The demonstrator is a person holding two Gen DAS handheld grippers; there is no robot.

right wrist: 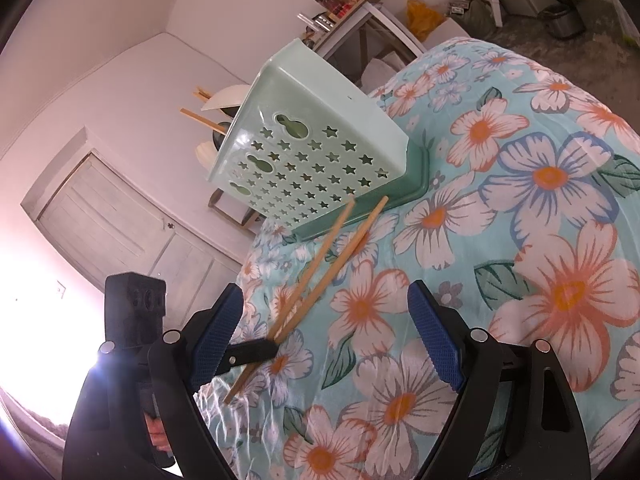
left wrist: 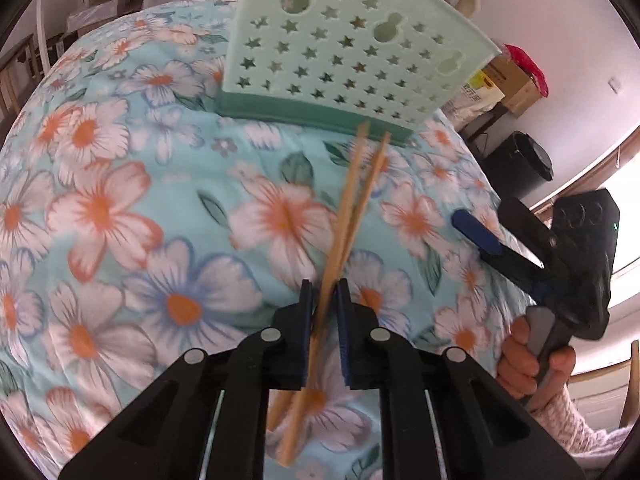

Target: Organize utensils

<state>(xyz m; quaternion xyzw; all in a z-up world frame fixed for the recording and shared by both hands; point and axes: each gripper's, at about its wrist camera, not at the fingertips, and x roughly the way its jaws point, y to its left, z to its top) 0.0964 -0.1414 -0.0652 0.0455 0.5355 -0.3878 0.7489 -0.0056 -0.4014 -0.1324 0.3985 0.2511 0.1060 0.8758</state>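
While the left gripper [left wrist: 324, 292] pinches both chopsticks [left wrist: 352, 216] and the right gripper [right wrist: 324, 332] gapes empty, lift level toward the green holder [left wrist: 340, 52].

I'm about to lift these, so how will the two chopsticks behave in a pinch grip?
The chopsticks look thin, stiff and probably light. Crossed between the left gripper pads, they may scissor or pivot. Their smooth wood could slip endwise when tilted toward the holder.
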